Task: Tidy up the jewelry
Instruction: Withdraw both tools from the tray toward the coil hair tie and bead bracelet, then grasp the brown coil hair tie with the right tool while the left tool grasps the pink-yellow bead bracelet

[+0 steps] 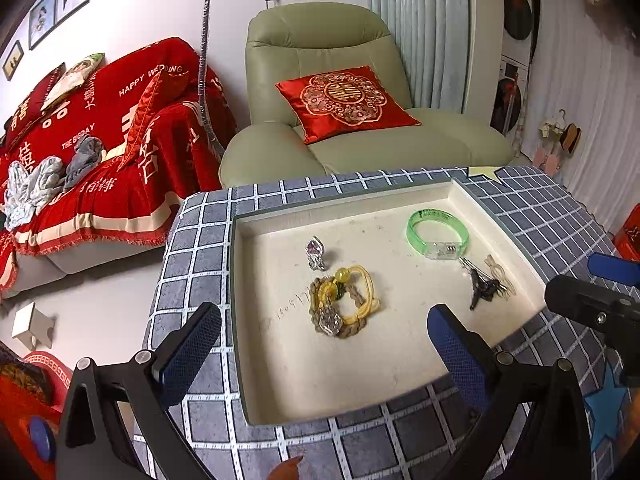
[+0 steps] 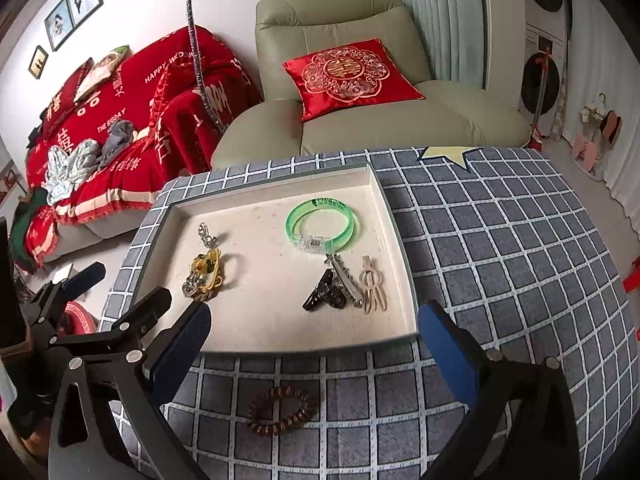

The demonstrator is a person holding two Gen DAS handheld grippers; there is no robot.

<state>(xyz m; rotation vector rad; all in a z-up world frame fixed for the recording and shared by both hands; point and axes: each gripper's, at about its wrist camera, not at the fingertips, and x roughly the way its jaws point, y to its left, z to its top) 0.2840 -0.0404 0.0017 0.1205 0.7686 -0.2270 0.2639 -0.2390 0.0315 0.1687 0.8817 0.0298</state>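
Note:
A cream tray [image 1: 280, 380] [image 2: 256, 336] lies on the checked table. In it are a green bangle [image 1: 437, 233] [image 2: 322, 222], a yellow cord bracelet with charms [image 1: 344, 304] [image 2: 204, 274], a silver crystal charm [image 1: 315, 254] [image 2: 207, 234], and black and beige hair clips [image 1: 486, 284] [image 2: 344, 290]. A brown bead bracelet [image 2: 280, 410] lies on the cloth in front of the tray. My left gripper [image 1: 324, 352] is open and empty over the tray's near part. My right gripper [image 2: 316, 356] is open and empty above the bead bracelet.
The table wears a grey-blue checked cloth [image 2: 500, 240]. Behind it stand a green armchair [image 1: 340, 92] with a red cushion [image 1: 344, 100] and a sofa under a red throw [image 1: 100, 140]. The other gripper shows at each view's edge [image 1: 600, 304] [image 2: 80, 312].

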